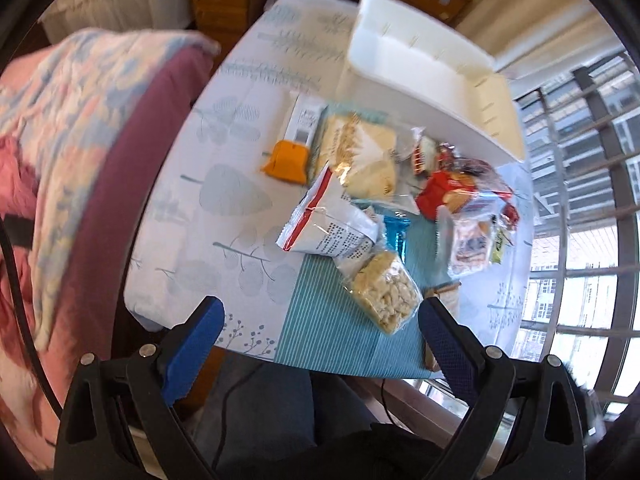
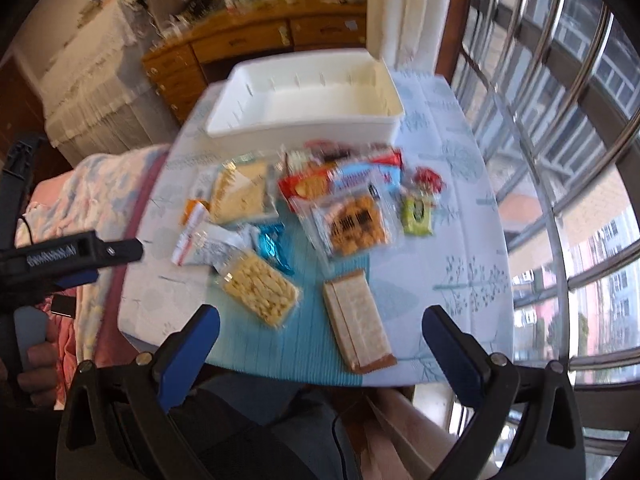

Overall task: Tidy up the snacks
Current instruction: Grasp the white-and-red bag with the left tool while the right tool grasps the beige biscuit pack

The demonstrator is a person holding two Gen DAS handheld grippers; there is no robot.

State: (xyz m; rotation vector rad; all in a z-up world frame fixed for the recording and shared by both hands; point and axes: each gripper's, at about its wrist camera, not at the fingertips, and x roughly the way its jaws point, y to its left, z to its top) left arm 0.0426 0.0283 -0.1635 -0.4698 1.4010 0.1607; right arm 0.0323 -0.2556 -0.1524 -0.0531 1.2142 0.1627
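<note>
- The left gripper (image 1: pixel 320 340), with black arms and blue pads, hovers above the near edge of the table, its jaws spread wide and holding nothing.
- The right gripper (image 2: pixel 320 344) hangs over the same near edge, jaws also wide apart and empty.
- In the right wrist view, a hand (image 2: pixel 34 364) at the far left grips the handle of the left tool.
- The snacks lie in a loose heap at mid-table: a clear pack of pale puffed pieces (image 1: pixel 384 294), a white pouch with red trim (image 1: pixel 332 222), a red cracker packet (image 2: pixel 306 186), a small green packet (image 2: pixel 418 210), and a long flat wafer bar in clear wrap (image 2: pixel 358 320) nearest the right tool.
- A large white plastic bin (image 2: pixel 304 124) stands behind the heap, nothing visible in it.
- The table (image 1: pixel 224 196) wears a pale leaf-print cloth with a teal striped mat (image 1: pixel 332 340).
- A floral quilt (image 1: pixel 68 92) lies to the left; barred windows (image 2: pixel 560 120) are to the right, a wooden dresser (image 2: pixel 240 42) beyond.
</note>
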